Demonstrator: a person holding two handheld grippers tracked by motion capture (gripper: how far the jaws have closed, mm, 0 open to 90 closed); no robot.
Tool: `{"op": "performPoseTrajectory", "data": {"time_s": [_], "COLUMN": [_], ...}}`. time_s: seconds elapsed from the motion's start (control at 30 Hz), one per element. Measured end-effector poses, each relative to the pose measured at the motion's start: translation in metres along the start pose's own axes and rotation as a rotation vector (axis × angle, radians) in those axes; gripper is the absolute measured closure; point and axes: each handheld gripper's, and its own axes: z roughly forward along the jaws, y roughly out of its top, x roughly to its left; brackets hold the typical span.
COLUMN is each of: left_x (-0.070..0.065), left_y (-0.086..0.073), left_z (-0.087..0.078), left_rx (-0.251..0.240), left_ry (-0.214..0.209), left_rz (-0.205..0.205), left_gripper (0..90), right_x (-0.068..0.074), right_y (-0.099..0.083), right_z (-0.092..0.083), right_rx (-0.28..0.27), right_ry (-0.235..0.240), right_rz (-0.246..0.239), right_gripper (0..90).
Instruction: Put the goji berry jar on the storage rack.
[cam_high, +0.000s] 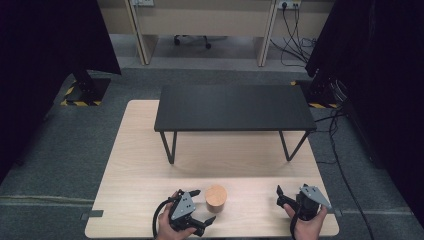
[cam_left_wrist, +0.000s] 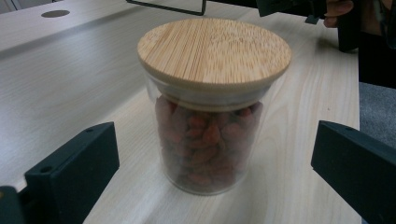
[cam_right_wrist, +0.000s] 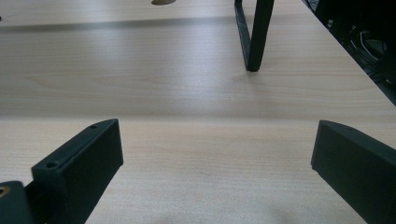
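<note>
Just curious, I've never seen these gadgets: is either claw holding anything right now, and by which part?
Nothing is held. The left claw stands open facing the jar, jaws apart from it; the right claw is open over bare table.

We find no text, label, brand or number that can be read in any of the three views; the bamboo lid (cam_left_wrist: 214, 50) of the glass jar (cam_left_wrist: 208, 140) is bare wood grain, and the glass below it carries no sticker that we can see; the only sign-like marks are the yellow-and-black hazard stripes (cam_high: 80, 103) on the floor at the feet of the dark stands, and these bear no words.
</note>
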Motion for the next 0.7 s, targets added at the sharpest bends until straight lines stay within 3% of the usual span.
{"op": "performPoseTrajectory", "data": {"time_s": [0.5,0.63,0.7], "left_x": [-0.004,-0.005,-0.005], "left_y": [0.018,0.022,0.024], "left_z": [0.028,0.032,0.034], "left_rx": [0.043,0.061,0.070], "left_ry": [0.015,0.021,0.028], "left_rz": [-0.007,-0.007,-0.011], "left_gripper": [2.4,5.9,13.1], "right_x": [-0.004,-0.004,-0.005], "right_y": [0.000,0.000,-0.001], "right_z": [0.000,0.000,0.000], "right_rx": [-0.001,-0.002,-0.003], "right_ry": [0.010,0.013,0.014], "right_rz": [0.022,0.023,0.025], "right_gripper": [2.2,2.3,2.3]}}
